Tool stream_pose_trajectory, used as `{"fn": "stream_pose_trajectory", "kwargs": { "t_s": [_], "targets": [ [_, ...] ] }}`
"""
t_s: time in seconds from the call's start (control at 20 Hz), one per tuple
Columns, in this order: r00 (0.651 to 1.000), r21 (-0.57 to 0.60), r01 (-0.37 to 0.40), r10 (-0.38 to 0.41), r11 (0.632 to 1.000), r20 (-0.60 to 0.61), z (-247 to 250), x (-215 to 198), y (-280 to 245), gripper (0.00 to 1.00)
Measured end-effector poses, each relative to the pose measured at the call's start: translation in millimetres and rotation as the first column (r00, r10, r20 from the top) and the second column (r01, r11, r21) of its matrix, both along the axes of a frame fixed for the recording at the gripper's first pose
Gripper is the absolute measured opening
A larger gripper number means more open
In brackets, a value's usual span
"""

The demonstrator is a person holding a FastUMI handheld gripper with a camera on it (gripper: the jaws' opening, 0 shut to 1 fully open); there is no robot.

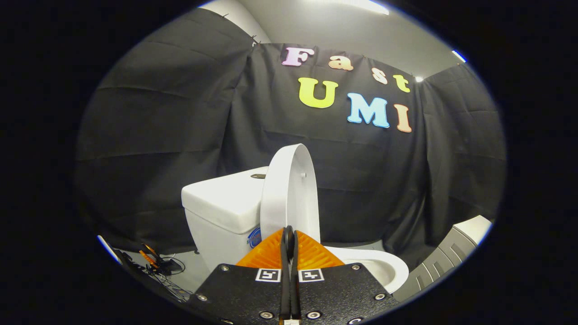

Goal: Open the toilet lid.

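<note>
My gripper (289, 234) has its two fingers pressed together, with no gap between them and nothing held. The fingertips sit low, just in front of the toilet lid (289, 189).

The toilet lid stands raised, close to upright, and I see it nearly edge-on, with its inner face turned towards the bowl side. A small bumper shows on that inner face near the top. Its back lies near the front of the tank (221, 203), though I cannot tell whether the two touch. The tank rises behind the lid, and a flush button (258, 176) sits on the tank's top, near the edge closest to the lid.

The bowl rim (384, 266) curves out past my fingers, open and uncovered below the lid.

On the floor (189, 271) beside the base of the tank, some cables (167, 275) lie in a loose tangle with a small dark and orange device (151, 257). On the other side, beyond the bowl, a pale cabinet (456, 253) with grooved fronts stands near the dark cloth wall (171, 126).
</note>
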State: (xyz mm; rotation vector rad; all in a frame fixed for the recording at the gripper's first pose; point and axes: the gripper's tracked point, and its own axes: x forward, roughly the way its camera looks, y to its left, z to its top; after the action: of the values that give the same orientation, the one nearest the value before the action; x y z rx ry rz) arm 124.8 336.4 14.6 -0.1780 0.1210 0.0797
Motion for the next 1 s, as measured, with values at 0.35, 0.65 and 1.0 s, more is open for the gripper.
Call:
{"fn": "stream_pose_trajectory", "kwargs": {
  "t_s": [0.35,0.65,1.0],
  "targets": [
    [0.996,0.181,-0.076,0.085,0.981,-0.041,3.4,-12.6,-4.8,0.57],
    [0.987,0.159,-0.163,0.159,0.974,0.039,48.3,-37.3,-23.4,0.94],
    [0.988,0.226,-0.149,0.134,0.963,0.08,95.2,-49.7,-97.2,0.94]
  ]
}}
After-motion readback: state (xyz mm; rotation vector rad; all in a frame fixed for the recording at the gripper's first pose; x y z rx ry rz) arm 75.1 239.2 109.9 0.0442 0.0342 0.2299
